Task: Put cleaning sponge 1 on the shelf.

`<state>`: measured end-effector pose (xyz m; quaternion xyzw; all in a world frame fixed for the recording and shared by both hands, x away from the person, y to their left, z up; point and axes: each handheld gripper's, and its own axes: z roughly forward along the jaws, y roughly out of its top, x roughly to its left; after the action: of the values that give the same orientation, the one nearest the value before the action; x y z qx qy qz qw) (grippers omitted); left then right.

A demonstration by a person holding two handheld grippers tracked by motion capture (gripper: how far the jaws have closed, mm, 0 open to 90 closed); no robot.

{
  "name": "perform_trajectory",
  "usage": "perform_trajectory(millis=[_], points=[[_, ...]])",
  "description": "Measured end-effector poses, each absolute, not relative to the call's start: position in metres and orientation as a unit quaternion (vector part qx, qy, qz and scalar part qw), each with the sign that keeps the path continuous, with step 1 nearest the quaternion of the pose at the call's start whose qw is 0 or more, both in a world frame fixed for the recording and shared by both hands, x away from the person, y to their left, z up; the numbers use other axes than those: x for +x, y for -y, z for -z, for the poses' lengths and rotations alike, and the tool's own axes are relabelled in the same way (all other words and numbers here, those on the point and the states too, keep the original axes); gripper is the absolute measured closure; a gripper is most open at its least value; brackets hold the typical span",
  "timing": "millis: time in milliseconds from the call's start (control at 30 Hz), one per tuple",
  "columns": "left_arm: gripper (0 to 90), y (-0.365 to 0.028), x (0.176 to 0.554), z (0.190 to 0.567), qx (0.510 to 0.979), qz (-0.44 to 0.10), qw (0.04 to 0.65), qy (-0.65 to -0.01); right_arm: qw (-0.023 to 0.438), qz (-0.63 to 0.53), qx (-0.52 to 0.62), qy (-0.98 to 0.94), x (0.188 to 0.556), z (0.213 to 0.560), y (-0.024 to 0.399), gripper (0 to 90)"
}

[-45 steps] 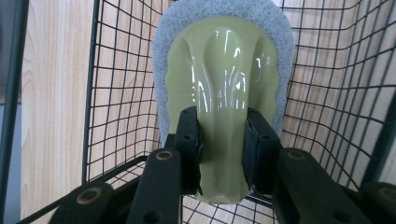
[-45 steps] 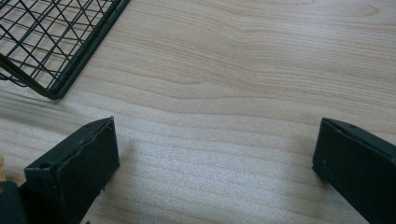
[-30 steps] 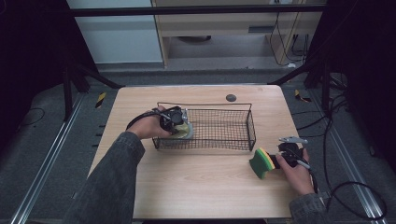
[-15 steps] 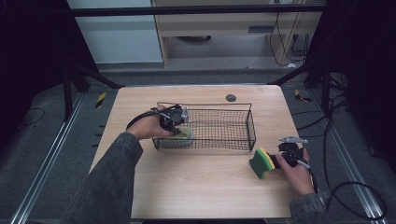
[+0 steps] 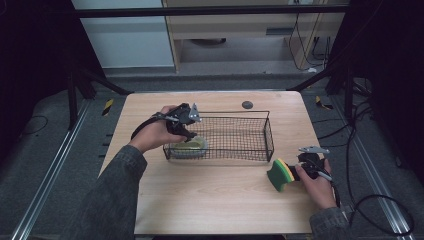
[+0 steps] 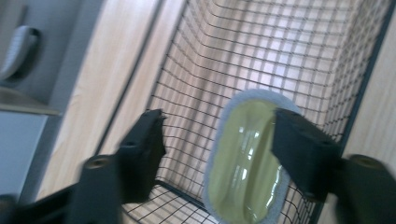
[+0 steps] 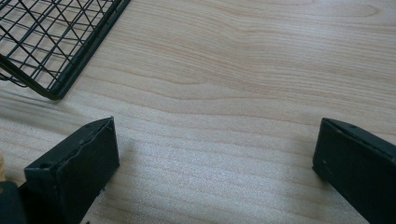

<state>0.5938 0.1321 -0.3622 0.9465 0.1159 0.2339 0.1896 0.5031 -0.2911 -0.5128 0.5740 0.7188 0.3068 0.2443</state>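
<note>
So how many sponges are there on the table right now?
2: a pale yellow sponge lying in the wire basket's left end, and a green-and-yellow sponge on the table beside the right gripper.

My left gripper (image 5: 184, 131) is a black body topped by a grey three-cornered plate, with a black cable looping off behind it. Its jaws are blocky, matte black slabs. My right gripper (image 5: 295, 171) matches: black housing, grey plate above. Both my sleeves are a mottled grey knit.
</note>
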Motion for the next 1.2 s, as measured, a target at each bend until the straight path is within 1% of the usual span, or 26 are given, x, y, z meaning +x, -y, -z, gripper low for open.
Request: perform_trajectory(millis=[33,67,133,200,267,467,500,600,700,733,833,900,933,1033,1133,1167,1200], points=[[25.4,-0.135,0.593,0.361,0.944,-0.237,0.192,-0.128,0.244,-0.307,0.574,-0.719,0.503,0.513,0.291,0.6],[22.1,-0.137,0.591,0.36,0.941,-0.24,0.197,-0.138,0.244,-0.307,0.574,-0.719,0.503,0.513,0.291,0.5],[16.1,-0.146,0.586,0.356,0.929,-0.243,0.222,-0.168,0.244,-0.307,0.574,-0.718,0.503,0.513,0.291,0.5],[12.8,-0.154,0.579,0.355,0.918,-0.248,0.242,-0.191,0.244,-0.307,0.574,-0.719,0.503,0.513,0.291,0.5],[11.7,-0.167,0.568,0.352,0.902,-0.267,0.261,-0.216,0.244,-0.307,0.574,-0.718,0.503,0.513,0.291,0.5],[7.8,-0.204,0.542,0.361,0.861,-0.269,0.311,-0.299,0.244,-0.307,0.574,-0.718,0.503,0.513,0.291,0.5],[7.6,-0.21,0.538,0.364,0.856,-0.272,0.318,-0.305,0.244,-0.307,0.575,-0.718,0.503,0.513,0.291,0.5],[5.9,-0.231,0.523,0.378,0.836,-0.259,0.351,-0.334,0.244,-0.307,0.574,-0.718,0.503,0.513,0.291,0.5],[5.3,-0.247,0.513,0.394,0.819,-0.269,0.356,-0.361,0.242,-0.308,0.576,-0.718,0.504,0.513,0.291,0.5],[5.3,-0.253,0.508,0.402,0.811,-0.265,0.364,-0.374,0.243,-0.308,0.574,-0.718,0.504,0.513,0.291,0.5],[5.5,-0.263,0.501,0.421,0.801,-0.262,0.366,-0.394,0.244,-0.307,0.574,-0.719,0.505,0.513,0.292,0.5],[7.8,-0.266,0.499,0.438,0.806,-0.269,0.339,-0.404,0.245,-0.306,0.576,-0.717,0.505,0.513,0.292,0.5],[7.8,-0.267,0.5,0.447,0.816,-0.258,0.32,-0.406,0.245,-0.306,0.576,-0.717,0.505,0.513,0.292,0.5],[7.2,-0.269,0.502,0.465,0.813,-0.244,0.313,-0.426,0.244,-0.307,0.577,-0.717,0.505,0.513,0.292,0.6],[6.5,-0.271,0.504,0.477,0.811,-0.242,0.302,-0.439,0.243,-0.305,0.576,-0.718,0.505,0.512,0.292,1.4],[6.2,-0.273,0.505,0.479,0.811,-0.236,0.303,-0.442,0.242,-0.303,0.574,-0.721,0.505,0.511,0.293,5.4],[5.8,-0.275,0.506,0.481,0.808,-0.232,0.306,-0.447,0.243,-0.307,0.572,-0.721,0.504,0.51,0.295,11.7]])
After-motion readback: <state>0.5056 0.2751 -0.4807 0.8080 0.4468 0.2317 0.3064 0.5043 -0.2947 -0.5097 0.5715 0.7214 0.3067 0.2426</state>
